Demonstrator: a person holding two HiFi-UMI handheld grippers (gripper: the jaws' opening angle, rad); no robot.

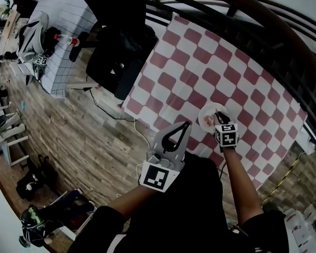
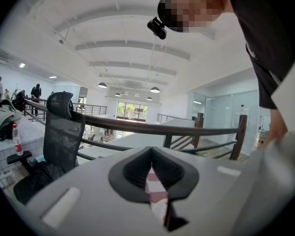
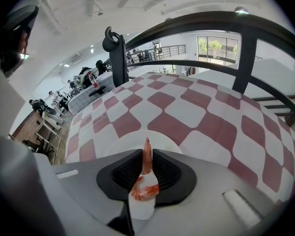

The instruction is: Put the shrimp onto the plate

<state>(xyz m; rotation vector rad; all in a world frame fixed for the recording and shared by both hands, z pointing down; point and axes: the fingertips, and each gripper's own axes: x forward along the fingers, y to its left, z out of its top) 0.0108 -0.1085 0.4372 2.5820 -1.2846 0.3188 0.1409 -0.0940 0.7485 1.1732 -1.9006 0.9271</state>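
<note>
Currently the shrimp [image 3: 146, 156] is standing on end between the pads of the right gripper [image 1: 219, 117], whose jaws are closing on it across the body and holding only a narrow gap. It is hanging directly above the plate [image 3: 125, 142]. A second shrimp [image 3: 143, 191] is lying curled on the plate, showing through the gap below the pads.

Handling, as judged: the item is appearing light, soft and likely slick, so it is calling for a gentle pinch on the thick middle of the body, not the thin tail, which is looking liable to bend or slip. Squeezing harder is risking crushing it.

Outward: the plate is sitting on the checked tablecloth [image 1: 200, 62], near the table edge closest to the person. The left gripper [image 1: 185, 125] is hovering just beside it over that edge, jaws closed together and carrying nothing, only cloth showing through the slit.

Clearance: the cloth around the plate is lying bare, giving open room on all sides for lowering. The railing [image 1: 242, 15] is running along the far side, well apart, and a chair [image 1: 116, 57] is standing off the left end of the table
</note>
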